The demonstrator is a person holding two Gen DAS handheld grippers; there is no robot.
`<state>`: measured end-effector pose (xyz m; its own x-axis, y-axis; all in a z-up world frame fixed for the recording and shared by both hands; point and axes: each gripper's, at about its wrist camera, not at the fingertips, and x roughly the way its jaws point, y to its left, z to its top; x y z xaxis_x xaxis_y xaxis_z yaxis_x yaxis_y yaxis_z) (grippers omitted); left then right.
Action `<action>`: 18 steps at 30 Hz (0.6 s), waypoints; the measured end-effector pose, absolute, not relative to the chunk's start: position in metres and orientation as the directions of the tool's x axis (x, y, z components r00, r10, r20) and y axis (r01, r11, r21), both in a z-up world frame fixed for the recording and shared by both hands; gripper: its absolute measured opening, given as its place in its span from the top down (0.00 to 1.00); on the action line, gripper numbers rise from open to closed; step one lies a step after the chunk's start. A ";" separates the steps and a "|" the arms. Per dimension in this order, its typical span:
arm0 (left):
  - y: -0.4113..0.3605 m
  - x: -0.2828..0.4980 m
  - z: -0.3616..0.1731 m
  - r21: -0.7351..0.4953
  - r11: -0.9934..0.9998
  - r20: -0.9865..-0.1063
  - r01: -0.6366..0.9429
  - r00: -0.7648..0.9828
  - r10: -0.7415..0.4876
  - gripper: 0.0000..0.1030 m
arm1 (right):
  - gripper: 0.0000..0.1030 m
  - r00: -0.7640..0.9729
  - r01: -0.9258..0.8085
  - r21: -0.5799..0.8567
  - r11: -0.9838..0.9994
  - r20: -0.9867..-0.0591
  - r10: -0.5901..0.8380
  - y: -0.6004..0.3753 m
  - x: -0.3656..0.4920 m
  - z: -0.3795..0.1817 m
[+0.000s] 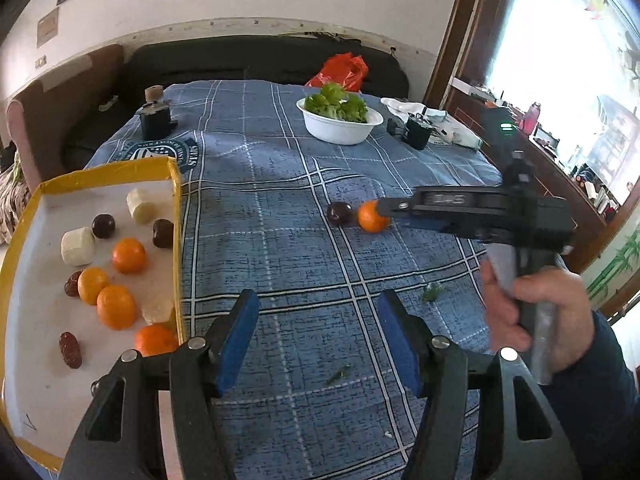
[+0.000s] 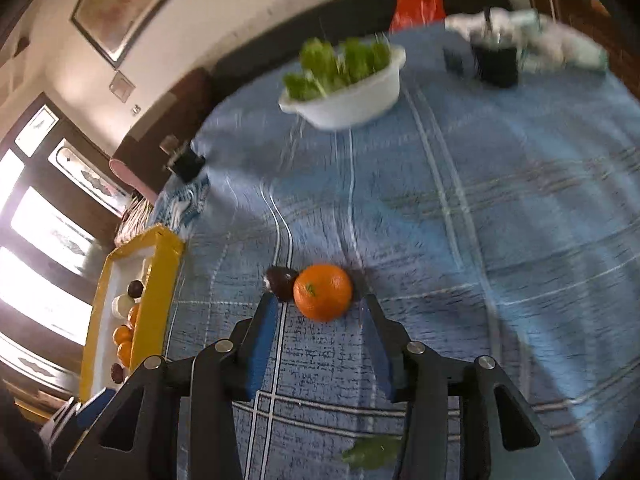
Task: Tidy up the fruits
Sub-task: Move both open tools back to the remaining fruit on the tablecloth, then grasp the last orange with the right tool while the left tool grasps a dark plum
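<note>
The right gripper (image 2: pixel 320 300) stands with its jaws apart, tips either side of an orange (image 2: pixel 323 292) lying on the blue checked cloth (image 2: pixel 480 220), a dark plum (image 2: pixel 282 282) touching it. The left gripper (image 1: pixel 316 300) hangs open and empty beside the yellow-rimmed tray (image 1: pixel 176 200), which already holds 4 oranges.

oranges in the tray (image 1: pixel 12 256): four (image 1: pixel 129 255)
oranges on the cloth: one (image 1: pixel 372 217)
dark round fruits in the tray: two (image 1: pixel 103 226)
dark round fruits on the cloth: one (image 1: pixel 339 213)
red dates: two (image 1: pixel 70 350)
pale chunks: three (image 1: pixel 78 245)
white bowls of greens: one (image 1: pixel 340 125)
grippers: two (image 1: pixel 318 336)
</note>
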<state>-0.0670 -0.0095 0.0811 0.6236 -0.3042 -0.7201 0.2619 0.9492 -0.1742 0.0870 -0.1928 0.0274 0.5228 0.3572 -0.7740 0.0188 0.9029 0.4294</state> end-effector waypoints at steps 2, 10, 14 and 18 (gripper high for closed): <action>-0.007 -0.069 0.083 -0.177 0.948 -0.717 0.264 0.626 -0.308 0.40 | 0.55 0.527 0.024 0.389 0.921 -0.787 0.319 -0.188 0.092 0.028; 0.011 -0.076 0.088 -0.186 0.951 -0.704 0.247 0.641 -0.305 0.40 | 0.55 0.490 0.017 0.276 0.961 -0.840 0.233 -0.171 0.108 0.028; 0.021 -0.077 0.091 -0.194 0.953 -0.693 0.232 0.655 -0.301 0.40 | 0.60 0.489 0.024 0.266 0.964 -0.844 0.221 -0.168 0.110 0.025; 0.029 -0.078 0.095 -0.191 0.956 -0.689 0.221 0.664 -0.291 0.40 | 0.61 0.500 0.018 0.282 0.959 -0.833 0.235 -0.171 0.102 0.037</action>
<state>-0.0778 0.0292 0.0952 0.6638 -0.2909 -0.6890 0.2206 0.9564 -0.1912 0.1020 -0.1713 0.0367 0.5005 0.2352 -0.8332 0.0178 0.9594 0.2815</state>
